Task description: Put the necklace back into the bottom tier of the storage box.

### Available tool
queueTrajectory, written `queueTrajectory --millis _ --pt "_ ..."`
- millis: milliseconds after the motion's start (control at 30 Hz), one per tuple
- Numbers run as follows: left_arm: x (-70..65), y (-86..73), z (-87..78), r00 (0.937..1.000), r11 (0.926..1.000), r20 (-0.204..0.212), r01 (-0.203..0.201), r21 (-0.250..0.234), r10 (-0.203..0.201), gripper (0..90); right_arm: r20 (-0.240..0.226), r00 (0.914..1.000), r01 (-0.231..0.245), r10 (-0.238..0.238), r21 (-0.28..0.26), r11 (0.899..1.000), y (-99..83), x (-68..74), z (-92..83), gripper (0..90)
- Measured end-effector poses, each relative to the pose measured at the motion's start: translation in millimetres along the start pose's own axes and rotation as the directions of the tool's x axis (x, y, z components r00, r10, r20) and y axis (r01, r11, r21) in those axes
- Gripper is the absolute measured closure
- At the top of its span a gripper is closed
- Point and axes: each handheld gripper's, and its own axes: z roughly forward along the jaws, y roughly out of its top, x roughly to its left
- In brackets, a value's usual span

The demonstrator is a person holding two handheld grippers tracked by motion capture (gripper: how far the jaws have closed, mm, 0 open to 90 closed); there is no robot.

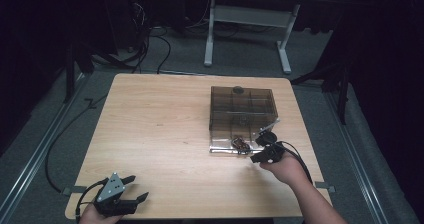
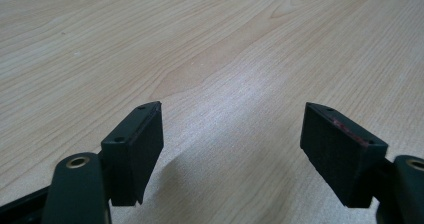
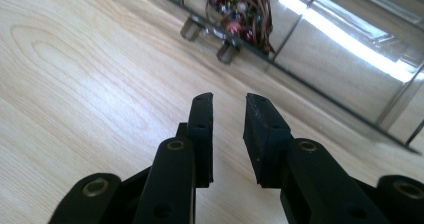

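Nearest to the camera, at about 7 o'clock on the wooden counter (image 1: 165, 134), the left gripper (image 1: 136, 189) is held in a hand (image 1: 95, 215) close to the near edge. Its fingers (image 2: 134, 149) stand wide apart in the left gripper view, with nothing but bare wood between them. Going to the right, at about 4 o'clock on the counter, the right gripper (image 1: 257, 154) is held in the other hand (image 1: 286, 168), and a black cable goes from it back along the forearm. Its fingers (image 3: 202, 134) have a narrow gap between them and nothing is inside this gap; they rest low over the wood. Just in front of this gripper, near 2 o'clock from the middle of the counter, stands a smoky transparent box (image 1: 243, 111) with inner compartments, and a clear flat panel lies on the counter at its near side. On this panel, just beside the tip of the right gripper, lies a small bundle of brownish cords with coloured beads (image 1: 241, 144). In the right gripper view this bundle (image 3: 240, 14) is at 12 o'clock, apart from the fingers, next to two small metal studs. I cannot tell if the bundle touches the wall of the box.
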Motion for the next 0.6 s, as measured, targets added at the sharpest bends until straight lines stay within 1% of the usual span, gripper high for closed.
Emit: queueTrajectory --millis 33,133,167,233,300,333,433,533,600 --pt "0.0 0.0 0.0 1.0 1.0 0.001 0.0 0.0 0.0 25.6 -0.003 1.0 -0.007 0.007 -0.007 1.0 -3.9 0.2 0.1 74.1" --pt "0.0 0.0 0.1 1.0 1.0 0.0 0.001 0.001 -0.001 25.6 0.004 1.0 -0.002 0.002 -0.028 1.0 -11.9 1.0 -0.1 73.4" --pt "0.0 0.0 0.2 1.0 1.0 0.0 0.0 0.001 0.0 25.6 0.001 1.0 -0.002 0.002 -0.046 0.999 -14.9 1.6 -0.1 73.0" --pt "-0.1 0.0 0.2 1.0 1.0 -0.001 -0.001 0.001 0.001 25.6 0.011 0.9999 0.002 -0.001 -0.087 0.996 -21.3 3.0 -0.2 70.6" --pt "-0.2 0.0 0.2 1.0 1.0 -0.001 -0.001 0.001 0.001 25.6 0.008 1.0 0.006 -0.005 -0.152 0.988 -29.5 4.3 0.9 70.2" --pt "-0.2 0.0 0.2 1.0 1.0 -0.002 -0.001 0.001 0.001 25.6 0.009 1.0 0.004 -0.002 -0.181 0.983 -34.0 4.8 2.0 70.1" --pt "0.0 0.0 0.1 1.0 1.0 0.0 0.001 0.0 -0.001 25.6 0.013 0.9999 -0.004 0.008 -0.275 0.961 -48.1 7.1 6.2 69.9" --pt "0.4 -0.1 -0.1 1.0 1.0 0.001 0.004 -0.002 -0.004 25.6 0.024 0.9996 -0.004 0.013 -0.354 0.935 -61.1 10.0 9.4 69.1" --pt "0.6 -0.1 -0.1 1.0 1.0 0.001 0.008 -0.005 -0.008 25.6 0.023 0.9995 -0.01 0.021 -0.401 0.916 -68.8 12.1 10.9 68.4"
